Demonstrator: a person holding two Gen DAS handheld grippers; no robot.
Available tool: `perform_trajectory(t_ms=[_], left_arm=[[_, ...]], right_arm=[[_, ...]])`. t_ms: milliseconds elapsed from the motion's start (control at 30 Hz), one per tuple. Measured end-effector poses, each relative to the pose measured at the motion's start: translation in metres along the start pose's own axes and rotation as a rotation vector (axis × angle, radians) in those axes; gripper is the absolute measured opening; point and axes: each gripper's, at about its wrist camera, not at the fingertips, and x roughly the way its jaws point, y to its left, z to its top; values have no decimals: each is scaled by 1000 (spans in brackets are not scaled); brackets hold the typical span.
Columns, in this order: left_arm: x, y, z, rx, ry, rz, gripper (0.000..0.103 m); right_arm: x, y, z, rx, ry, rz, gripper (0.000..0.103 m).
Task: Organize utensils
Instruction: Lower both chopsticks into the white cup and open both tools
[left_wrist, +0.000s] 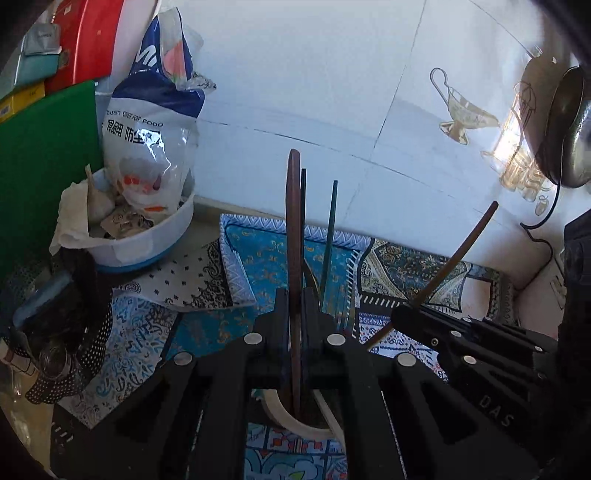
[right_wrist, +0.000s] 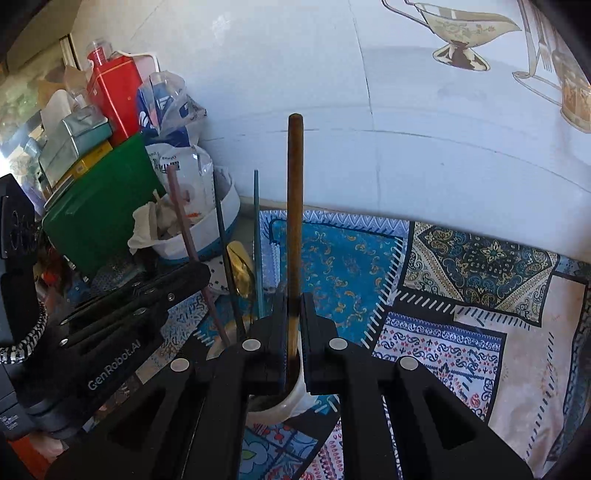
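Because each gripper pinches one thin brown stick, both utensils stand almost upright above the pale holder cup (left_wrist: 291, 419), which I take as the landmark. The left gripper (left_wrist: 294, 295) has its fingers pressed together on a dark brown chopstick (left_wrist: 293, 221), whose lower end reaches down into the cup. The right gripper (right_wrist: 294, 301) is clamped the same way on a lighter wooden chopstick (right_wrist: 295, 192), darker at its lower part, and this one also goes down toward the cup mouth.

I judge these sticks to be light, stiff and a little smooth, so they can turn or slide in the pads; a hold near the middle, as now, seems safest, and a release low over the cup should stop them from bouncing out.

Inside the cup stand two thin teal chopsticks (left_wrist: 330, 236) and a golden spoon (right_wrist: 241, 267), metal and shiny. Under the cup lies a patterned cloth (left_wrist: 258, 254) with blue and beige patches, soft and flat. Left of the cup there is a white bowl (left_wrist: 147, 247) with a crumpled plastic bag (left_wrist: 147, 140), and beside this a green box (left_wrist: 40, 166). Behind the cup rises a glossy white tiled wall (left_wrist: 314, 74).
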Motion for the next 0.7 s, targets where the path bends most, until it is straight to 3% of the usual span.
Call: perform_trajectory(t_ms=[300, 367, 433, 700], left_arm=[[-30, -1, -2, 30, 51, 4, 4], [-39, -3, -1, 37, 50, 10, 4], [-46, -4, 0, 43, 55, 14, 5], [-92, -18, 5, 93, 22, 18, 13]], right_arm=[[-4, 6, -9, -11, 88, -10, 7], [-9, 7, -9, -10, 98, -12, 17], [-17, 9, -10, -5, 95, -17, 24], [-62, 13, -9, 14, 32, -29, 25]])
